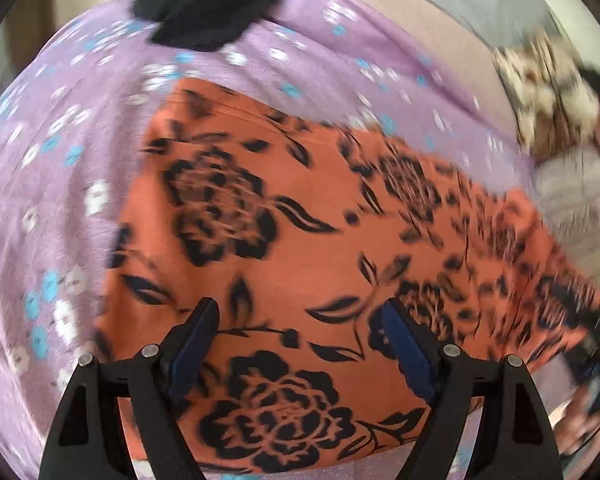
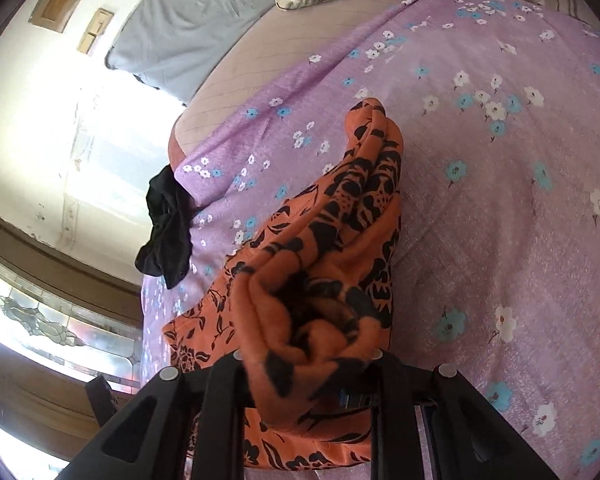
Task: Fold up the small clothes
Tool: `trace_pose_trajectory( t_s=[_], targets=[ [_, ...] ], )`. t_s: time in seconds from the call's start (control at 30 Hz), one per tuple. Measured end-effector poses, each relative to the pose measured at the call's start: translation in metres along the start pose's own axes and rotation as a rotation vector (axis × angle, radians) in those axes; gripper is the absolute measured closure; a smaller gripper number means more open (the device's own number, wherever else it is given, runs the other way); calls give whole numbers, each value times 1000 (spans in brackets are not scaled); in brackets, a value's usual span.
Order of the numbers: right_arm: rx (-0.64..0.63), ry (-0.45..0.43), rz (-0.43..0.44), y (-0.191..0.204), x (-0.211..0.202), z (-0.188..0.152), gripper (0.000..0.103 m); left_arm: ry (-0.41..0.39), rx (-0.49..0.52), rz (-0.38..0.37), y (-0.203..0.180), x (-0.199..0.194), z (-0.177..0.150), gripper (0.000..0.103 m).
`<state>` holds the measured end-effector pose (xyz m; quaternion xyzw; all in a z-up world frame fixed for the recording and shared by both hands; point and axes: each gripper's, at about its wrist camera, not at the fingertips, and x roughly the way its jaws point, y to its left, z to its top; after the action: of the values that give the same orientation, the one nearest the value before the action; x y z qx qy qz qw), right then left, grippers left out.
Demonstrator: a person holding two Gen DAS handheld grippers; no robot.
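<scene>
Lilac flowered sheet [image 2: 480, 184] covers the bed, and my orange floral garment [image 1: 284, 216] lies across its middle, one end bunched and lifted. My right gripper [image 2: 320, 364] is clamped on that bunched end; my left gripper [image 1: 300, 320] hangs wide above the flat part, gripping nothing. I judge the first fold barely begun, and the black garment [image 1: 208, 4] at the bed's edge waits untouched.

free: bare lilac sheet [image 2: 500, 208] right of orange garment [image 2: 340, 240] | obstacle: black cloth [image 2: 166, 236] at edge
</scene>
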<state>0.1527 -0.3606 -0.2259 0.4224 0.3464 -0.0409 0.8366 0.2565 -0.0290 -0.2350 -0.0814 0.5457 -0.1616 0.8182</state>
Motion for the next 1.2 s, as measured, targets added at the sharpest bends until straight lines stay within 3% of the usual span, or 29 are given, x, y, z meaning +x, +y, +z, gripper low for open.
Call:
trace_pose_trajectory(
  t_s=[0.07, 0.13, 0.23, 0.3, 0.37, 0.47, 0.57, 0.6, 0.63, 0.7, 0.73, 0.8, 0.87, 0.9, 0.93, 0.97, 1.0, 1.07, 1.1, 1.2],
  targets=[
    [-20, -5, -4, 5, -1, -1, 82, -44, -26, 28, 14, -7, 3, 19],
    [-12, -4, -15, 5, 3, -2, 82, -17, -21, 90, 24, 4, 7, 19],
    [40, 11, -26, -6, 8, -1, 82, -8, 74, 159, 11, 11, 3, 19],
    [68, 18, -20, -13, 8, 3, 82, -26, 97, 126, 1, 5, 3, 19],
    [91, 32, -19, -21, 7, 6, 79, -49, 51, 101, 9, -2, 8, 19],
    [133, 64, -35, -38, 6, 11, 77, -6, -37, 141, 27, 14, 13, 19],
    [222, 112, -56, -64, 7, 17, 66, -5, 40, 225, 10, 22, 11, 19],
    [259, 129, -54, -74, 8, 17, 60, -24, 57, 222, 2, 20, 10, 20],
    [280, 137, -49, -79, 9, 18, 46, -52, 56, 171, -5, 14, 10, 20],
    [296, 145, -42, -85, 10, 19, 42, -92, 33, 39, -18, 1, 10, 20],
    [291, 149, -38, -85, 10, 20, 42, -117, 31, -21, -25, -5, 10, 19],
    [283, 149, -26, -86, 11, 22, 42, -126, 65, -49, -39, -3, 12, 19],
    [280, 143, -12, -89, 12, 23, 42, -65, 98, 8, -50, 13, 12, 19],
    [267, 132, -4, -88, 11, 24, 42, 7, 100, 56, -52, 32, 11, 19],
    [245, 118, -5, -84, 10, 24, 48, 51, 104, 88, -53, 45, 8, 19],
    [215, 105, -14, -80, 8, 24, 54, 26, 137, 120, -59, 47, 5, 18],
    [161, 93, -38, -71, 8, 25, 67, 8, 172, 151, -69, 44, 5, 18],
    [115, 75, -59, -60, 7, 24, 70, 13, 186, 101, -79, 40, 3, 18],
    [107, 71, -61, -57, 7, 23, 73, 3, 162, 35, -80, 35, 4, 18],
    [84, 54, -67, -49, 7, 20, 75, -24, 101, -33, -74, 26, 7, 18]
  ],
)
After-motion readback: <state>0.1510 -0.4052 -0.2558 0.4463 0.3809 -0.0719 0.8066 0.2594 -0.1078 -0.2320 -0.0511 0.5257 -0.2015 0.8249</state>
